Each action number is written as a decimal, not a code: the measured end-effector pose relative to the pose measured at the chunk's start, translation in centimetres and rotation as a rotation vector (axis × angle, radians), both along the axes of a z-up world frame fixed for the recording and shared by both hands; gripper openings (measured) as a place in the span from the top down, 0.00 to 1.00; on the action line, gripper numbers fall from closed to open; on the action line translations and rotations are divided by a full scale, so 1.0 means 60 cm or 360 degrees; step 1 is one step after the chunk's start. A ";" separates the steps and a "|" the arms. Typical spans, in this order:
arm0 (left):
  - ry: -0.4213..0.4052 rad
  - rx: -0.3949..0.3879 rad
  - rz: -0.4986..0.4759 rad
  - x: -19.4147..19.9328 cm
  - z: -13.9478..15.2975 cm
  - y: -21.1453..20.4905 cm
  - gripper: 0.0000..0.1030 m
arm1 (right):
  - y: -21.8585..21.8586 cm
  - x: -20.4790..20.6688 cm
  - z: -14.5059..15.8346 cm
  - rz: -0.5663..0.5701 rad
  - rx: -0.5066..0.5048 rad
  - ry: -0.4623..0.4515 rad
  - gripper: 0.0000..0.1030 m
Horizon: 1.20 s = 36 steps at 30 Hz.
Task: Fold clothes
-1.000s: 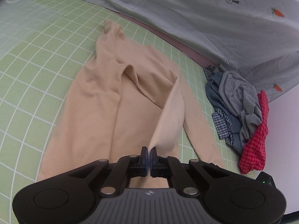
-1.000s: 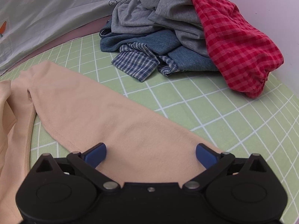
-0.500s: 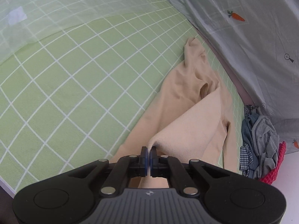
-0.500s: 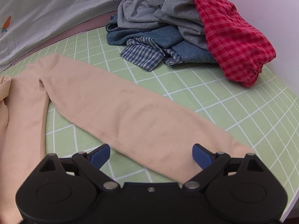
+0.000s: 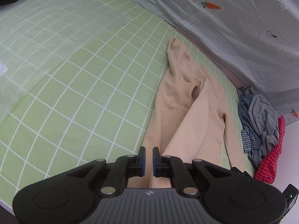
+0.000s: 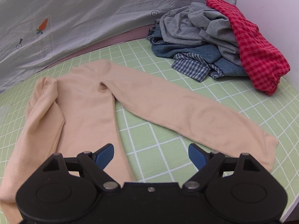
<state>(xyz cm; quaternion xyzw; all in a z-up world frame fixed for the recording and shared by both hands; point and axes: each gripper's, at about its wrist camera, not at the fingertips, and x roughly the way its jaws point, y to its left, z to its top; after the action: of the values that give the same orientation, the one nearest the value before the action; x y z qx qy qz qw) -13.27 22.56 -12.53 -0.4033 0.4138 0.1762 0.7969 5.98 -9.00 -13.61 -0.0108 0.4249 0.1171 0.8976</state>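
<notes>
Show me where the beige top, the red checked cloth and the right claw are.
beige top [image 6: 87, 112]: right wrist view, middle of its body.
red checked cloth [image 6: 256, 50]: right wrist view, middle of its draped fabric, on the pile.
right claw [image 6: 151, 155]: right wrist view, midway between its blue fingertips.

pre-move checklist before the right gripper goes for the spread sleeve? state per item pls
1. Left gripper let go of the folded sleeve: ok, small gap between fingers, no cloth in it.
2. Right gripper open and empty: ok.
3. Folded sleeve lies on the beige top's body: ok, though slanted.
4. Other sleeve flat and spread on the green grid mat: ok.
5. Its cuff apart from the clothes pile: ok.
6. Hem straight: cannot tell, hidden by the grippers.
</notes>
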 end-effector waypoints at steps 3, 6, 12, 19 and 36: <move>-0.0003 0.0033 -0.0061 0.029 0.008 0.014 0.92 | 0.032 0.011 -0.001 0.0039 0.0059 0.0030 0.39; -0.0025 0.0072 -0.0122 0.063 0.017 0.023 0.92 | 0.065 0.023 -0.003 0.0078 0.0119 0.0061 0.50; -0.0096 0.0088 -0.0234 0.157 0.022 0.040 0.92 | 0.135 0.068 -0.013 0.0190 0.0187 0.0136 0.66; -0.0073 0.0088 -0.0346 0.298 0.022 0.046 0.92 | 0.213 0.121 -0.027 0.0251 0.0230 0.0215 0.66; 0.0027 0.0045 -0.0321 0.365 -0.025 0.099 0.91 | 0.305 0.168 -0.041 0.0376 0.0294 0.0257 0.74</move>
<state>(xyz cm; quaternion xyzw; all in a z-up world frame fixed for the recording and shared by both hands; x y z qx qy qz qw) 8.65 28.52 -14.03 -0.3468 0.4564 0.1041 0.8127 16.07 9.29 -16.06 0.0313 0.4787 0.2610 0.8377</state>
